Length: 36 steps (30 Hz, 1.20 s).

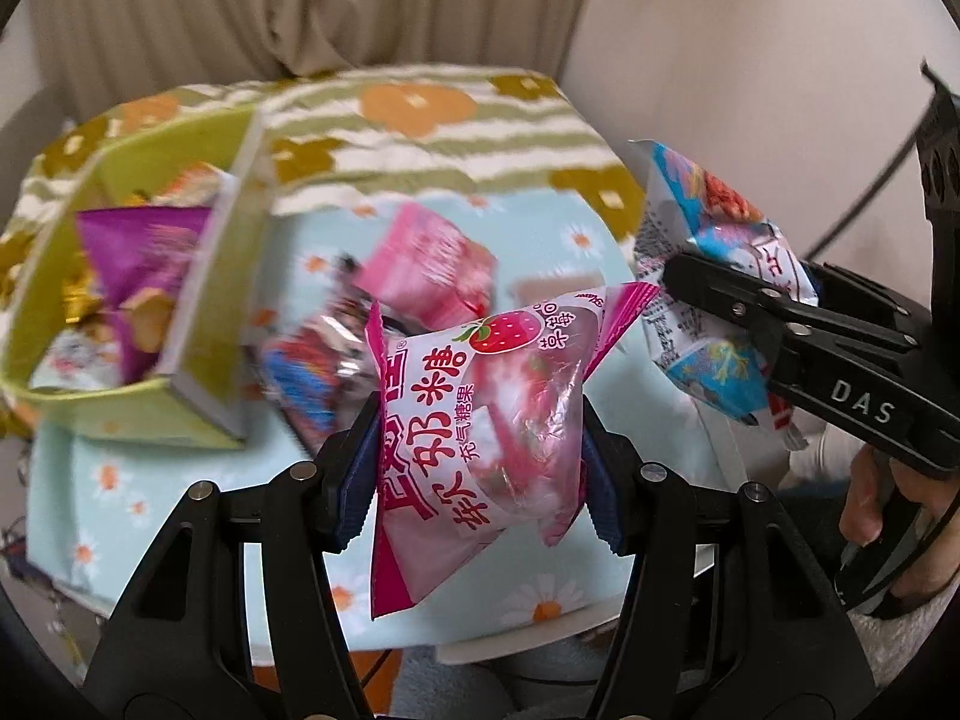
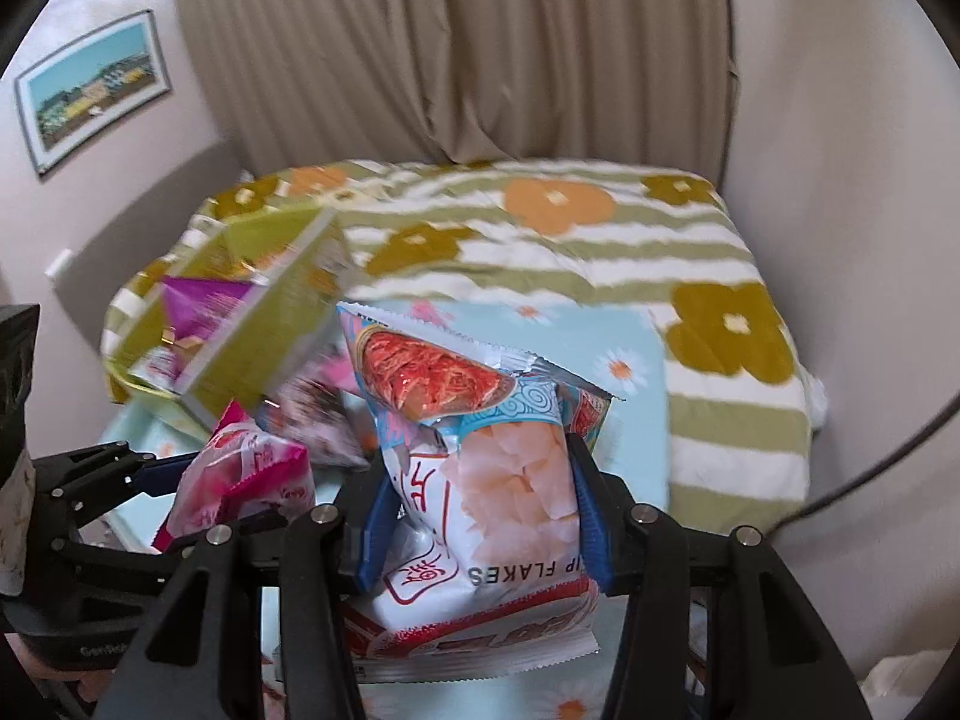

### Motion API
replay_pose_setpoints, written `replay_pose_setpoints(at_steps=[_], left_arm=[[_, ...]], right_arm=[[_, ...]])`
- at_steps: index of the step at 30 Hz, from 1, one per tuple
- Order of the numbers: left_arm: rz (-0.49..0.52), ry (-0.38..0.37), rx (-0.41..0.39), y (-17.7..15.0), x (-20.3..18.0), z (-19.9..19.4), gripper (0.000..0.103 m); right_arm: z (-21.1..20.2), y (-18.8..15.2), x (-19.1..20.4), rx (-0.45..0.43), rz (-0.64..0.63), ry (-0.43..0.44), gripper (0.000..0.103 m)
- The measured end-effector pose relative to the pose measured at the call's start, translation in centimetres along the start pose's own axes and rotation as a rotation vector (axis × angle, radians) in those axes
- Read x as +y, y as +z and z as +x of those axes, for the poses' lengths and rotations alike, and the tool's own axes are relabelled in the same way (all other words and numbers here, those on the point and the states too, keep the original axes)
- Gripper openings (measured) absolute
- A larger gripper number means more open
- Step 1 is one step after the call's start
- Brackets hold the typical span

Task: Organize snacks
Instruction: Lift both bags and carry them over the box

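On the far left sat the green box [image 1: 210, 300], already holding a purple packet [image 1: 138, 258] and other snacks, resting on the daisy-print mat [image 1: 180, 480]. Just right of it, loose packets [image 1: 432, 264] lay in a blurred heap on the mat. My left gripper [image 1: 480, 462] was clamped across the middle of a pink strawberry candy bag [image 1: 480, 420], held above the mat. Further right, my right gripper [image 2: 480, 516] was closed on a blue-and-white shrimp flakes bag [image 2: 492, 480], also lifted clear. I judged both bags were bound for the box. To do it well, I would bring one hand over the opening at a time, lower it past the rim, then release, so that the puffy bags didn't collide or slide off the box wall.
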<state>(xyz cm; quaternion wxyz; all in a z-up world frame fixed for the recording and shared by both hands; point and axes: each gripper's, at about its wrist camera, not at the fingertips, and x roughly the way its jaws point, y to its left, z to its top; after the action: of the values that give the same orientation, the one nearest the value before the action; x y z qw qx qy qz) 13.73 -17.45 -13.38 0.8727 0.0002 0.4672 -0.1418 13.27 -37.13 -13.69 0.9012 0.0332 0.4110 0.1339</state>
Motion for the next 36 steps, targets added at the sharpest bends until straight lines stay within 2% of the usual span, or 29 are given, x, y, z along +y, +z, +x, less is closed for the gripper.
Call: replay_pose_setpoints(at_steps=[5,10,15,20,27,36], left_arm=[[-0.081,0.048,-0.051,0.9,3.4,-3.4,0.055],[-0.149,0.090,-0.094,2.6,8.2,-6.3,0.055],[-0.184,0.100,-0.127,5.5,13.3,-7.7,0.055],[-0.198,0.085,-0.141,8.6,18.9,-8.1,0.055],[-0.191,0.078,-0.115,13.7,26.6,-5.6,0.055],[-0.161,0.042,-0.013,18.2,32.8,2.7,0.055]], right_arm=[[-1.7,2.7,3.3,-0.055,-0.043,0.084,0.047],[-1.8,5.5,6.7,-0.083,-0.084,0.145,0.047],[-0.5,8.5,10.9,-0.104,-0.126,0.201,0.047],[2.2,11.7,15.0,-0.102,-0.102,0.231,0.047],[6.2,14.9,19.6,-0.093,-0.076,0.220,0.047],[10.3,16.7,21.5,-0.061,-0.003,0.147,0.047]])
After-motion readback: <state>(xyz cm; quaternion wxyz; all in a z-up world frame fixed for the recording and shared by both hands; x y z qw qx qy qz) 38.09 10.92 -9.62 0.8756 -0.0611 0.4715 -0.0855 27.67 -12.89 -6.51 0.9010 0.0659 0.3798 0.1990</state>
